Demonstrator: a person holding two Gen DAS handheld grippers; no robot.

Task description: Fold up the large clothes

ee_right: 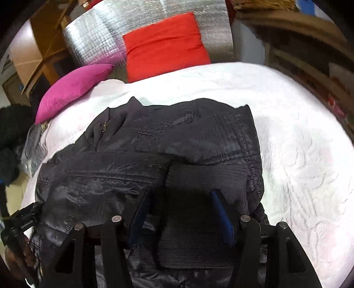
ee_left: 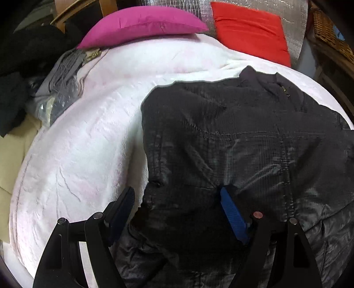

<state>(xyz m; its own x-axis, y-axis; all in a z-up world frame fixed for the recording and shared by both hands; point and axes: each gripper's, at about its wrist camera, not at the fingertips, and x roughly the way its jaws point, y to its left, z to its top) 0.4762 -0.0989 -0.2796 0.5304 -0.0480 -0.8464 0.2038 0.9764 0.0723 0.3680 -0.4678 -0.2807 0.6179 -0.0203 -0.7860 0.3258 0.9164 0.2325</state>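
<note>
A large black quilted jacket lies partly folded on a white quilted bed cover, collar and zip at the far side. My left gripper is open over the jacket's near left edge, its jaws wide apart around the fabric. In the right wrist view the jacket lies with a sleeve folded across the body. My right gripper is open above a ribbed black cuff or hem at the near edge. The left gripper also shows in the right wrist view at the lower left.
A magenta pillow and a red pillow lie at the head of the bed against silver foil padding. Dark clothes and plastic bags are piled at the left. A wicker basket stands at the right.
</note>
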